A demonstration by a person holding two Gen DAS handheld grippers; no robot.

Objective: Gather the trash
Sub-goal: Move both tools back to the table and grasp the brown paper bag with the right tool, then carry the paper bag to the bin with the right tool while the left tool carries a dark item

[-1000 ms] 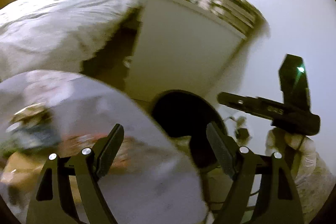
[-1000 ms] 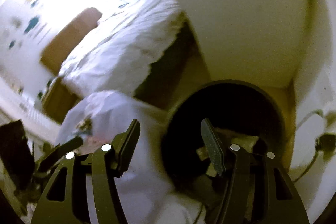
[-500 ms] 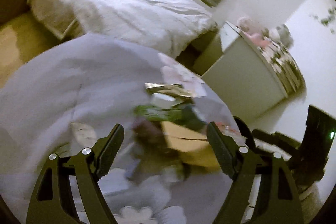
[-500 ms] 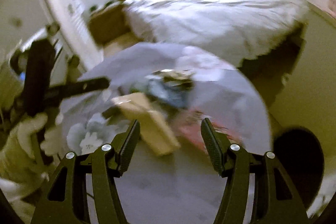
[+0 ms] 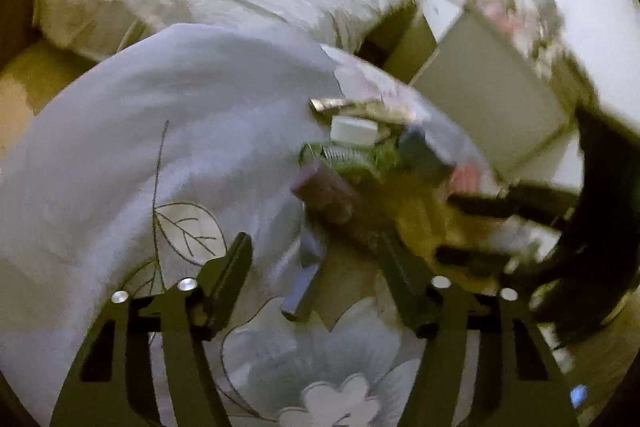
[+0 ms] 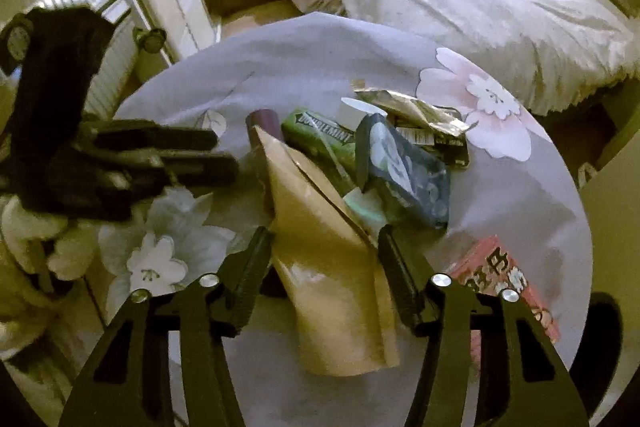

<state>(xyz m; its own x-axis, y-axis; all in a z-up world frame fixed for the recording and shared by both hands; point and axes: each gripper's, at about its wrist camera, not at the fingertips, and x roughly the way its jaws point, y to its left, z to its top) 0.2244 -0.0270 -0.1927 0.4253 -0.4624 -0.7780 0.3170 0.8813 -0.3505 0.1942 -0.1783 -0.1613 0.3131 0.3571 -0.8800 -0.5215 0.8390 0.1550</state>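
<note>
My left tool has been narrowing by the purple tube, holding nothing yet. My right tool has been closing around the tan paper bag on the surface; contact unclear. I judge the bag could drag neighbouring wrappers off. The dark bin at right looks shadowed, contents unseen.

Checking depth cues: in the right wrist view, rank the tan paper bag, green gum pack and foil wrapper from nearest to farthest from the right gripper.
1. Tan paper bag, between the right gripper fingers.
2. Green gum pack, just beyond the bag.
3. Foil wrapper, farthest, toward the bed.
</note>
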